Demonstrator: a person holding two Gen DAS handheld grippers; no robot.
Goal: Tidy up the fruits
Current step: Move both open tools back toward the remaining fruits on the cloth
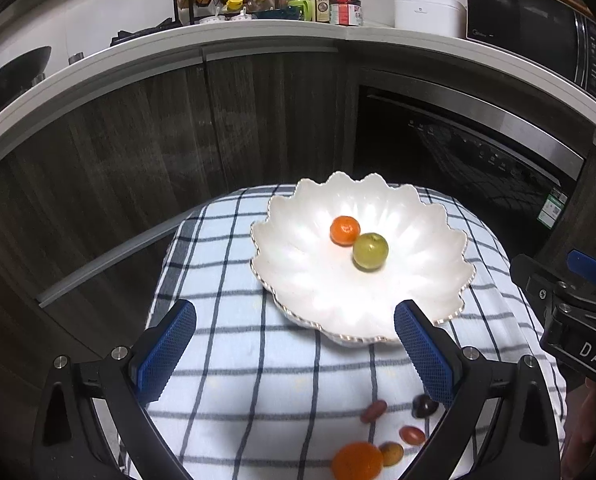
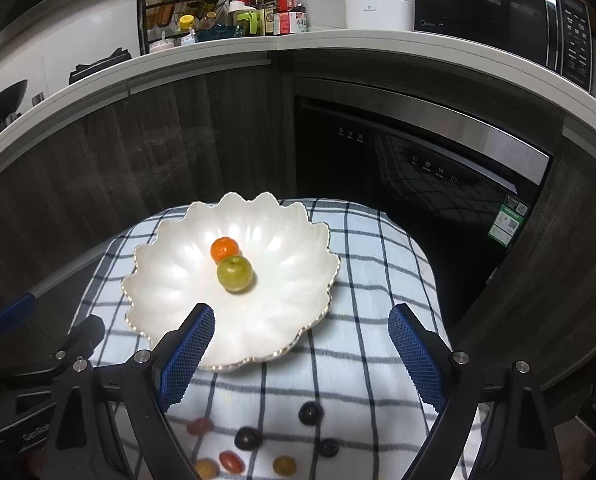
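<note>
A white scalloped bowl (image 1: pixel 298 280) (image 2: pixel 170 292) stands on a blue-checked cloth (image 1: pixel 226 392) (image 2: pixel 369 320) and holds a small orange (image 1: pixel 344 230) (image 2: pixel 224 249) touching a green fruit (image 1: pixel 370 250) (image 2: pixel 234 273). Several small loose fruits lie on the near cloth: a bigger orange (image 1: pixel 357 462), a red one (image 1: pixel 373 411) (image 2: pixel 231 461), dark ones (image 1: pixel 423 406) (image 2: pixel 310 413). My left gripper (image 1: pixel 296 354) hangs open and empty above the cloth, near the bowl's front rim. My right gripper (image 2: pixel 301 350) is open and empty too, its left pad over the bowl's near rim.
Behind the cloth are dark wood cabinet doors (image 1: pixel 138 152) and a black built-in appliance (image 2: pixel 417 184). The white counter (image 1: pixel 258 36) above carries a spice rack (image 2: pixel 182 8), bottles, a white cooker (image 1: pixel 427 12) and a microwave (image 2: pixel 497 16). The right gripper's body (image 1: pixel 569 312) shows at the left wrist view's right edge.
</note>
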